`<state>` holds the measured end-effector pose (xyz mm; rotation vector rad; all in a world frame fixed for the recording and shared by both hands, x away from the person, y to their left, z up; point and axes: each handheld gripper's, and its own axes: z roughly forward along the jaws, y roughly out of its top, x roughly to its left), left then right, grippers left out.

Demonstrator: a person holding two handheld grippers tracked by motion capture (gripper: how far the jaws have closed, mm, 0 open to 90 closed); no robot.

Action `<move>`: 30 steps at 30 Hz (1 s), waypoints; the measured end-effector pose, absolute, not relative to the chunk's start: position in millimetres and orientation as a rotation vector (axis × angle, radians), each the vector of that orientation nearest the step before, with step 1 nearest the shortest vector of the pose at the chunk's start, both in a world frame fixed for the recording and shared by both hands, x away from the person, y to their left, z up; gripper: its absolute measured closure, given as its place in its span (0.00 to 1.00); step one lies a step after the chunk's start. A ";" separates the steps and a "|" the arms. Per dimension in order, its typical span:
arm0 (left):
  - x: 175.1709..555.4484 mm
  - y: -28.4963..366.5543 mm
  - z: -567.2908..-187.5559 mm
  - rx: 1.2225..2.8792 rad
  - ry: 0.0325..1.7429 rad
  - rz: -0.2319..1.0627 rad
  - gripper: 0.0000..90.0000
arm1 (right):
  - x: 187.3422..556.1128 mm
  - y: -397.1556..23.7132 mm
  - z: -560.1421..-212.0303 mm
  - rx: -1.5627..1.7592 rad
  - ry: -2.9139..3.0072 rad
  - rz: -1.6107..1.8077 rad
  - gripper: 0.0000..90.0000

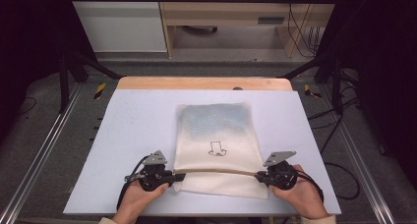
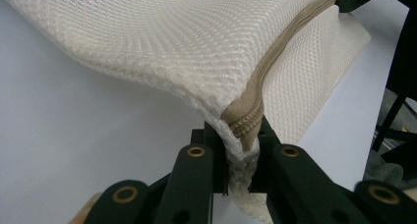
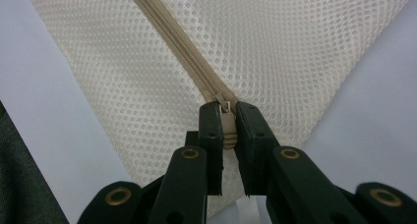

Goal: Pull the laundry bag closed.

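Observation:
A cream mesh laundry bag [image 1: 216, 140] lies flat on the pale table, a small dark drawing on its middle. A tan zipper [image 1: 216, 172] runs across its near part. My left gripper [image 1: 180, 177] is shut on the bag's left edge at the zipper's end; in the left gripper view the mesh and zipper tape [image 2: 242, 121] are pinched between the jaws [image 2: 241, 150]. My right gripper [image 1: 257, 175] is shut at the zipper's right end, and the right gripper view shows the zipper pull [image 3: 226, 123] clamped between its jaws. The zipper [image 3: 177, 42] looks closed along its length.
The pale table top [image 1: 137, 116] has free room left and right of the bag. Its wooden far edge [image 1: 204, 83] borders a grey floor with metal rails, frame legs and cables. A wooden cabinet [image 1: 231, 13] stands beyond.

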<state>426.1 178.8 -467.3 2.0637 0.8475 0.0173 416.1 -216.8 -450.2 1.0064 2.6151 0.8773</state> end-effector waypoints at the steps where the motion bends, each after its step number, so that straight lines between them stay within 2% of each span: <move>1: 426.3 179.0 -467.5 2.062 0.849 0.016 0.92 | 415.7 -217.3 -450.2 1.013 2.614 0.869 0.91; 30: 425.8 179.4 -466.5 2.062 0.843 0.024 0.92 | 413.5 -227.7 -452.5 1.047 2.604 0.863 0.91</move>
